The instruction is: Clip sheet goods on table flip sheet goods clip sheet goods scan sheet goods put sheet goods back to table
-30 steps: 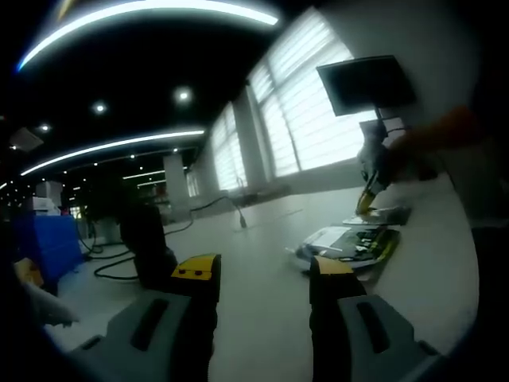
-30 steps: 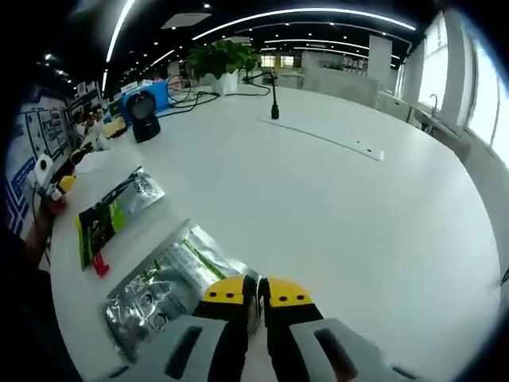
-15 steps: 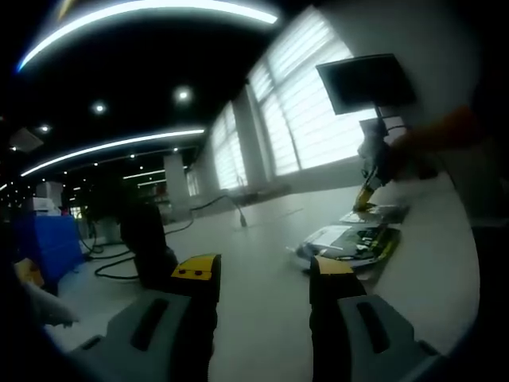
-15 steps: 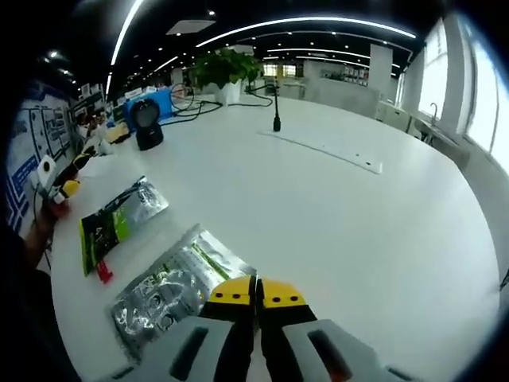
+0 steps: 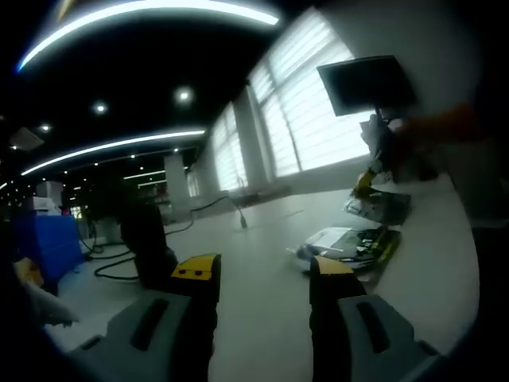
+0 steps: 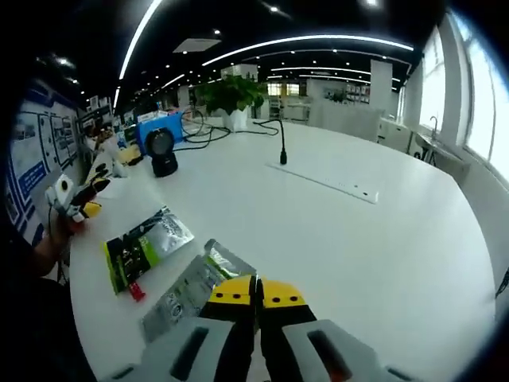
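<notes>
The silver pouch [image 6: 191, 285] is pinched at its near edge by the right gripper [image 6: 256, 288], whose yellow-tipped fingers [image 6: 232, 291] are pressed together on it. Half a second ago the pouch lay flat on the white bench [image 6: 350, 239]; now its gripped end is raised, and it slants down and away to the left of the right gripper view. In the left gripper view the same pouch [image 5: 378, 208] hangs tilted above the bench, where before it rested flat under the gripper's tip.

The second pouch [image 6: 143, 247], green and black with a silver end, lies flat on the bench just beyond the first, apart from it. In the left gripper view it [image 5: 350, 243] rests under and in front of the lifted one. It has not moved on the bench; its shift in the right gripper view comes from the camera rising.

The right gripper [image 5: 367, 181] has come up since the earlier frame, and it points down at the pouch from above, held by an arm in an orange sleeve [image 5: 437, 127].

The left gripper [image 5: 262, 274] has stayed put, low over the bench, its fingers [image 5: 199, 270] spread wide with nothing between them.

A black scanner [image 6: 164, 148] stands farther along the bench, well apart from the pouches, near a blue box [image 6: 151, 127]. In the left gripper view the scanner [image 5: 147, 239] stands just beyond the left finger.
</notes>
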Available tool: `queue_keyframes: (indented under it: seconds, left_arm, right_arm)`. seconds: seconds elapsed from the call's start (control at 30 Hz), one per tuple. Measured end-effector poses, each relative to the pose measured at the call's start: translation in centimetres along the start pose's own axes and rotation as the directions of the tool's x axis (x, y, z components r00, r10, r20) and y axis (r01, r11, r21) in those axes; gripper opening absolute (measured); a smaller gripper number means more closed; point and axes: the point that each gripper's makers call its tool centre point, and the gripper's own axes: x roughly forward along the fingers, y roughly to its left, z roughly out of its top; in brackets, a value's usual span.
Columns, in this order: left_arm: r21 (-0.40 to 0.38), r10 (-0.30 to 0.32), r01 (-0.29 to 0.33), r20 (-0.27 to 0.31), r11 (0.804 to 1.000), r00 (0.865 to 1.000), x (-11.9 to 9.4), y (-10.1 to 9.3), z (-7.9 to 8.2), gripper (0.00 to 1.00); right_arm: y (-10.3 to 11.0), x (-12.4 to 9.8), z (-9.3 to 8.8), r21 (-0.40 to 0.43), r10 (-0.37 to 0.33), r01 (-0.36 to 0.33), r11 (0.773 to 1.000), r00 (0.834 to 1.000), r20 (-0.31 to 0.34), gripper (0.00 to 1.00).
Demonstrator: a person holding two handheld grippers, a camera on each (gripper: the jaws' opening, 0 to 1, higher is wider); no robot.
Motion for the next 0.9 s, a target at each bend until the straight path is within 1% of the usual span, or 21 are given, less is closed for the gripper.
queue_keyframes:
  seconds: [0.07,0.13,0.17,0.23,0.4,0.5,0.6,0.67,0.73,0.77,0.8,0.83,0.9]
  left_arm:
    - [-0.001,0.002,-0.002,0.002,1.0,1.0,0.0,0.1,0.0,0.37]
    - [-0.005,0.002,-0.002,0.004,1.0,1.0,0.0,0.1,0.1,0.37]
    - [-0.006,0.002,-0.002,0.004,1.0,1.0,0.0,0.1,0.1,0.37]
    - [-0.005,-0.001,0.001,0.003,1.0,1.0,0.0,0.0,0.1,0.37]
    - [-0.008,0.004,-0.004,0.007,1.0,1.0,-0.1,0.2,0.1,0.37]
    - [-0.005,0.006,-0.006,0.008,1.0,1.0,-0.1,0.1,0.2,0.37]
    - [-0.005,0.006,-0.006,0.004,1.0,1.0,-0.1,0.2,0.1,0.37]
    - [-0.003,0.004,-0.004,0.001,1.0,1.0,0.0,0.1,0.1,0.37]
    - [0.0,0.003,-0.003,-0.003,1.0,1.0,0.0,0.0,0.0,0.37]
    - [0.0,0.003,-0.003,-0.005,1.0,1.0,0.0,0.0,0.0,0.37]
    - [0.0,0.002,-0.002,-0.007,1.0,1.0,0.0,0.0,-0.1,0.37]
    - [0.0,0.001,-0.001,-0.008,1.0,1.0,0.0,-0.1,-0.1,0.37]
    - [0.0,0.002,-0.002,-0.008,1.0,1.0,0.0,-0.1,-0.1,0.37]
  right_arm:
    - [0.2,-0.6,1.1,0.001,-0.022,0.022,1.0,0.999,0.039,0.0]
    - [0.6,-1.2,1.7,0.009,-0.025,0.025,1.0,0.998,0.049,0.0]
    - [1.1,-1.5,2.4,0.022,-0.014,0.013,1.0,0.997,0.075,0.0]
    - [2.0,-2.3,3.2,0.021,0.014,-0.016,1.0,0.995,0.096,0.0]
    - [4.0,-3.8,5.5,0.02,0.041,-0.045,0.999,0.986,0.16,0.0]
    - [5.0,-4.3,6.4,0.031,0.05,-0.056,0.998,0.983,0.175,0.0]
    - [5.9,-4.6,7.0,0.021,0.057,-0.062,0.998,0.982,0.182,0.0]
    - [6.0,-4.7,7.4,0.019,0.062,-0.067,0.998,0.98,0.191,0.0]
    - [6.4,-4.9,7.9,-0.001,0.065,-0.066,0.998,0.977,0.204,0.0]
    - [6.7,-5.0,8.3,-0.044,0.075,-0.067,0.997,0.974,0.214,0.0]
    - [7.0,-5.1,8.5,-0.066,0.082,-0.069,0.995,0.972,0.222,0.0]
    - [7.2,-5.1,8.7,-0.069,0.083,-0.069,0.995,0.97,0.227,0.0]
    - [7.3,-5.2,9.2,-0.071,0.065,-0.049,0.996,0.969,0.237,0.0]
